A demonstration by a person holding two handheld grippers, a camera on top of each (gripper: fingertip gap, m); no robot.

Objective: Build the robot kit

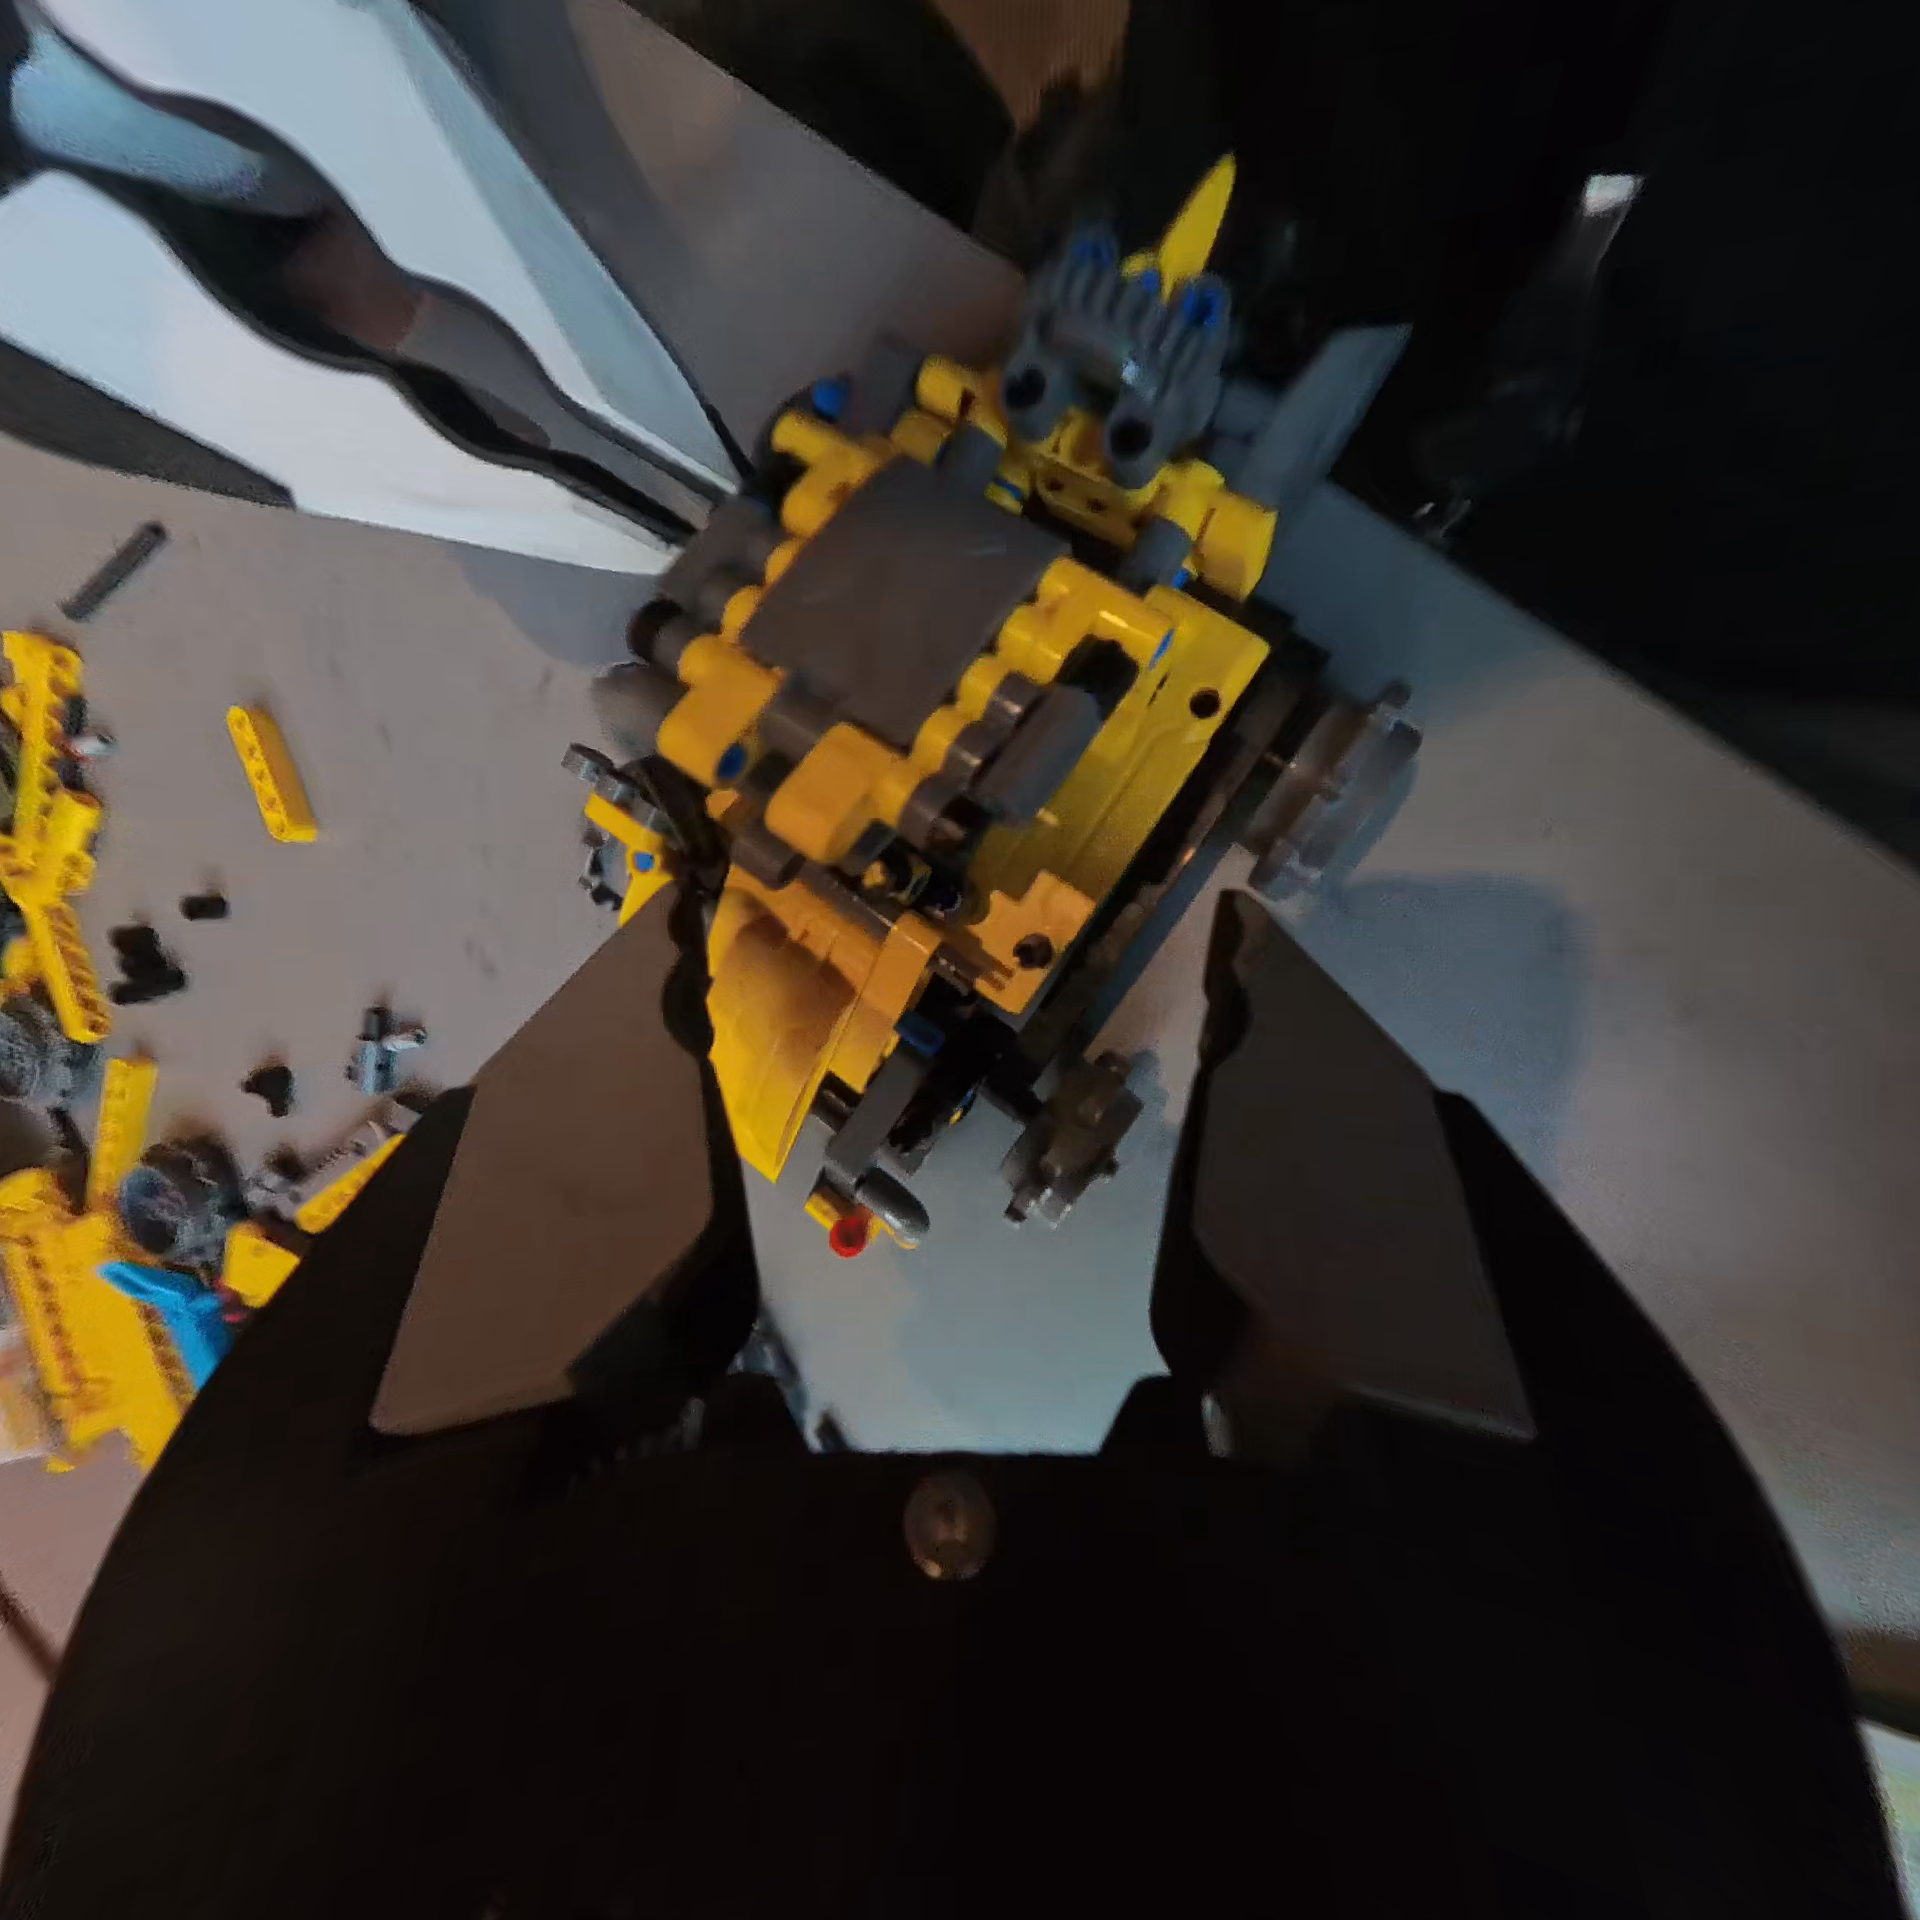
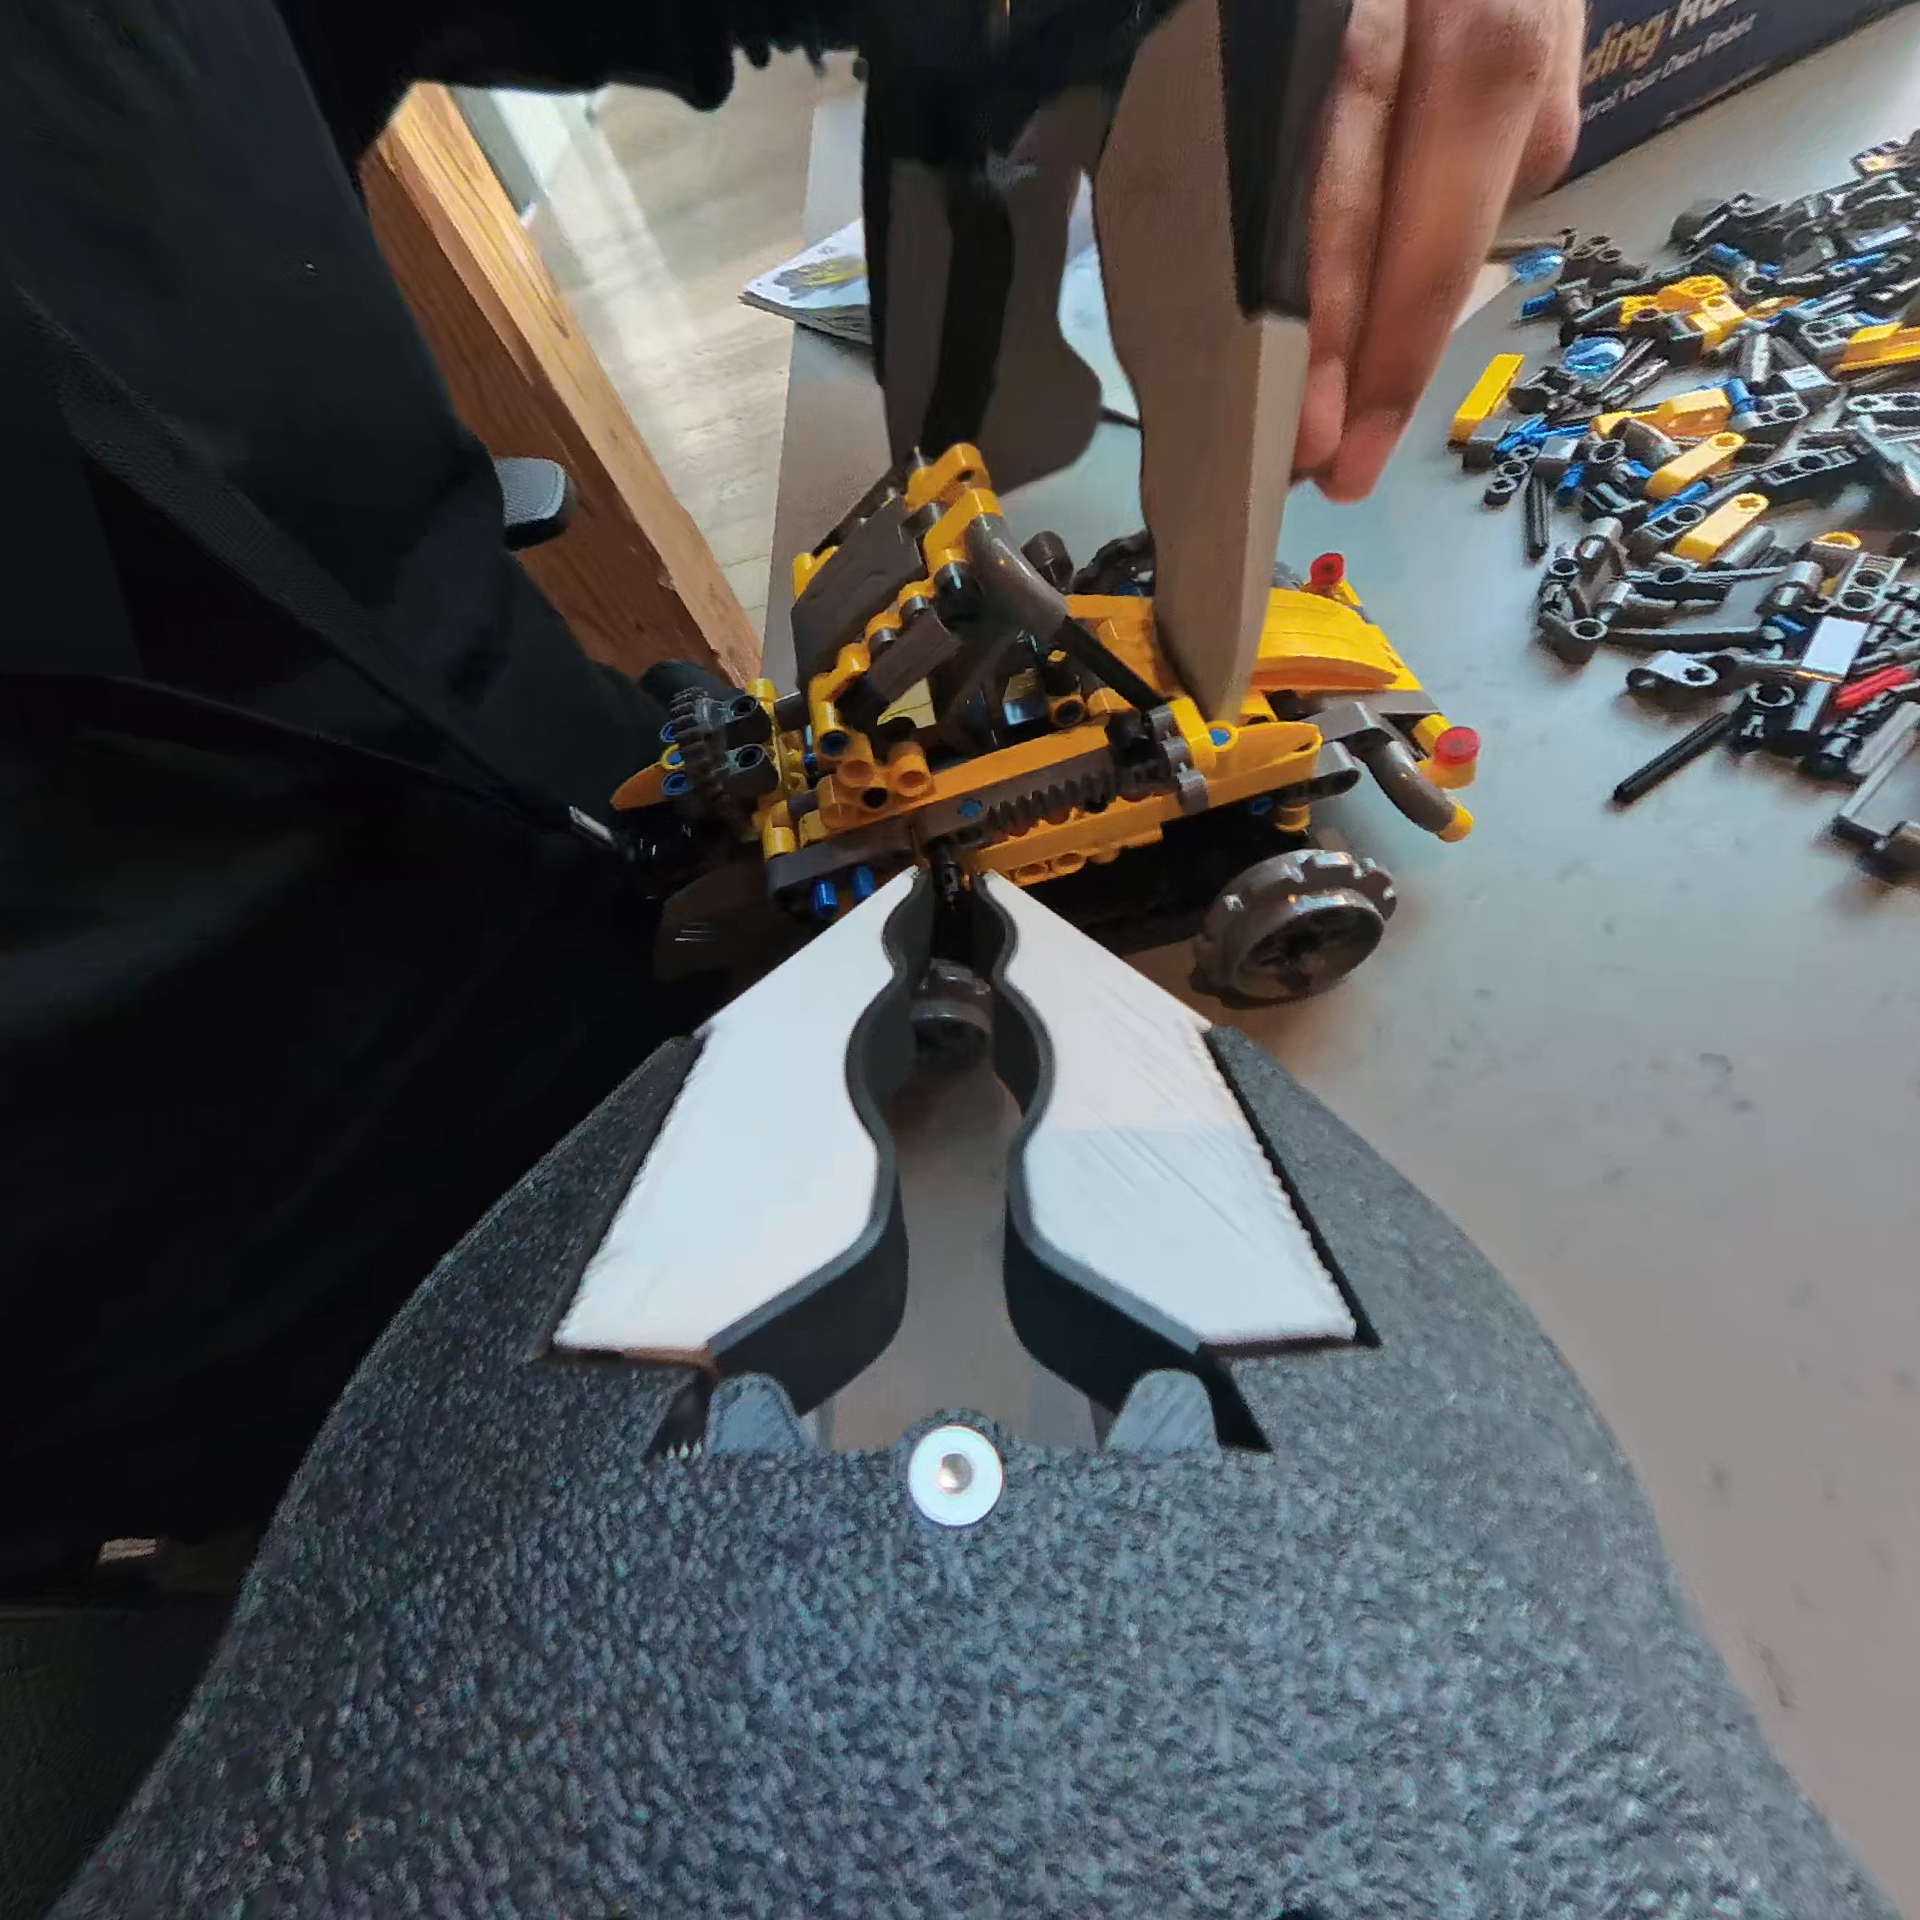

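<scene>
A yellow and grey brick-built vehicle point(image 1: 966, 748) stands on the grey bench point(image 1: 1558, 1039), at centre frame in both wrist views. The left gripper point(image 1: 951, 914) comes down over it with jaws spread wide, one finger touching the vehicle's yellow side, the other apart from it. In the right wrist view the right gripper point(image 2: 948, 883) has its jaws nearly pressed together, pinching a small black pin point(image 2: 945, 862) at the lower edge of the vehicle's side. A hand point(image 2: 1444, 229) at upper right holds the left gripper. Loose building parts point(image 2: 1745, 499) lie scattered at right of that frame.
</scene>
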